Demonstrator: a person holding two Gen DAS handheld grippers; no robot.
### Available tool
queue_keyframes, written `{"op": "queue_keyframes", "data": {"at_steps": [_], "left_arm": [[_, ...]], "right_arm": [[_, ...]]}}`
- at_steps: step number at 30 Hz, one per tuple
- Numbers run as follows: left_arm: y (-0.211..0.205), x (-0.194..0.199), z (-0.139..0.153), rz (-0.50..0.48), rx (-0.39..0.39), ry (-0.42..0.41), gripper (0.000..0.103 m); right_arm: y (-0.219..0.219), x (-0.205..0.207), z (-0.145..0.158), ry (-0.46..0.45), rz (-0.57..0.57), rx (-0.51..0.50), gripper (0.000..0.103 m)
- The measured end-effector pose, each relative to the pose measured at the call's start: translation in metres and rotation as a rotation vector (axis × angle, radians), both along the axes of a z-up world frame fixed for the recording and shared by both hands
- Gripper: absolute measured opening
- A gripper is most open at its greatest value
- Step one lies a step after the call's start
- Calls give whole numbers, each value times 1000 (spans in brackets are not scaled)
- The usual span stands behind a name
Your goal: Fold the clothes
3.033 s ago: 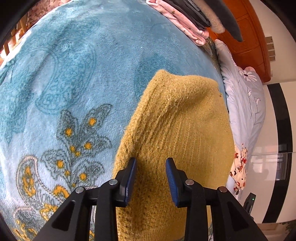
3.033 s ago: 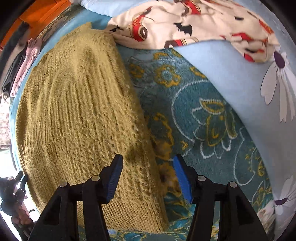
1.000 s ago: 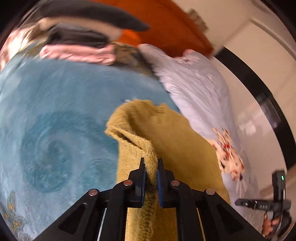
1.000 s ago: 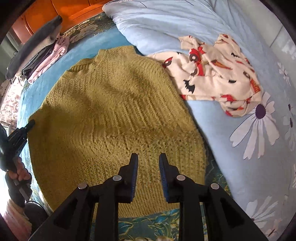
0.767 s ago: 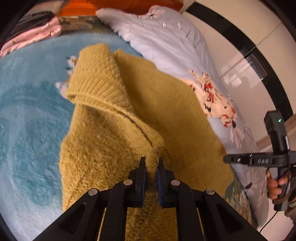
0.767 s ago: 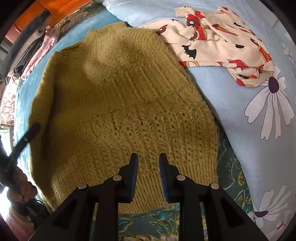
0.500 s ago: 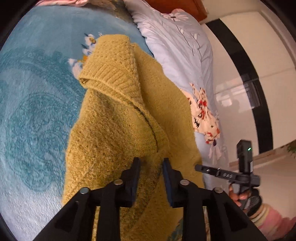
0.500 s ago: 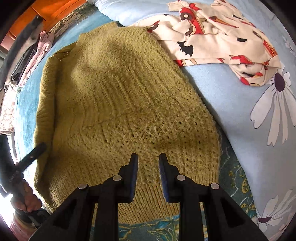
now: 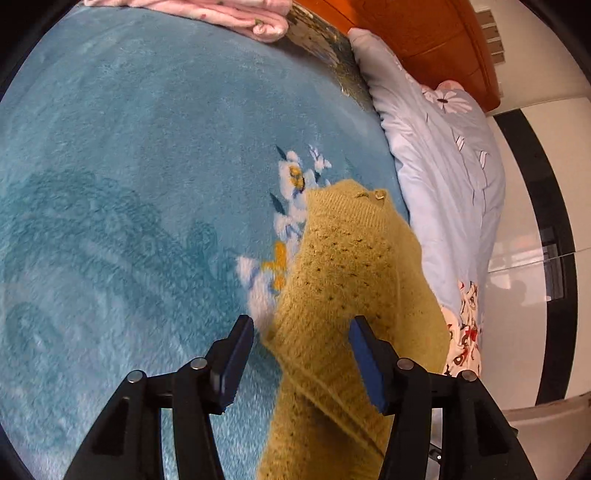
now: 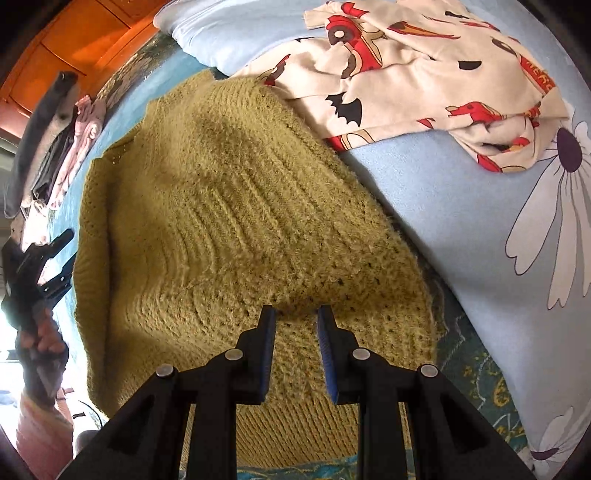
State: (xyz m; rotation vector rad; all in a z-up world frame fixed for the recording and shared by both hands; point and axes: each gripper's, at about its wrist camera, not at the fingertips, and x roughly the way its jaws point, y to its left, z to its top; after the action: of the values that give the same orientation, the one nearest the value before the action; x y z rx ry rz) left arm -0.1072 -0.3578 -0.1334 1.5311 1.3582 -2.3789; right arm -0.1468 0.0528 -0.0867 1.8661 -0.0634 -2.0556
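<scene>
Left gripper (image 9: 301,356) gapes over the mustard sweater (image 10: 236,236); right gripper (image 10: 295,354) sits slightly parted, gripping nothing. Smooth that folded side flat before folding again.

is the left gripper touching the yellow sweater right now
Apart. The left wrist view shows the left gripper with its jaws wide open, the yellow sweater lying between and beyond them with blanket visible beside the left finger.

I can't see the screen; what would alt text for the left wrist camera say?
An open left gripper hovers over a mustard-yellow knitted sweater lying on a teal plush blanket. Beyond lie a pale blue floral duvet and folded pink clothes.
</scene>
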Motion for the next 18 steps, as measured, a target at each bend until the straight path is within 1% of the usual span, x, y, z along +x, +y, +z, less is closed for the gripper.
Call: {"op": "queue_keyframes", "data": {"at_steps": [1, 4, 7, 8, 10, 11, 14, 15, 16, 18], "left_arm": [[6, -7, -4, -22, -23, -16, 58], [24, -21, 0, -88, -112, -7, 59], [33, -27, 5, -118, -169, -14, 54], [35, -27, 7, -123, -184, -17, 40], [36, -26, 13, -125, -211, -21, 29], [36, -26, 17, -126, -228, -23, 21], [29, -21, 31, -120, -317, -40, 17], [25, -19, 37, -111, -373, -52, 17], [19, -17, 43, -101, -427, -65, 12], [5, -14, 52, -71, -531, -97, 11]], "right_arm": [[0, -1, -2, 1, 0, -3, 23], [0, -4, -9, -9, 4, -11, 23], [-2, -9, -17, -22, 5, -23, 23], [-1, -11, -20, -27, 4, -27, 23], [1, -16, -25, -34, 3, -36, 23], [2, -18, -28, -38, 2, -41, 23], [7, -22, -30, -43, 0, -52, 23], [7, -23, -30, -43, -2, -56, 24], [8, -24, -31, -42, -3, -59, 23], [10, -25, -30, -42, -4, -64, 24]]}}
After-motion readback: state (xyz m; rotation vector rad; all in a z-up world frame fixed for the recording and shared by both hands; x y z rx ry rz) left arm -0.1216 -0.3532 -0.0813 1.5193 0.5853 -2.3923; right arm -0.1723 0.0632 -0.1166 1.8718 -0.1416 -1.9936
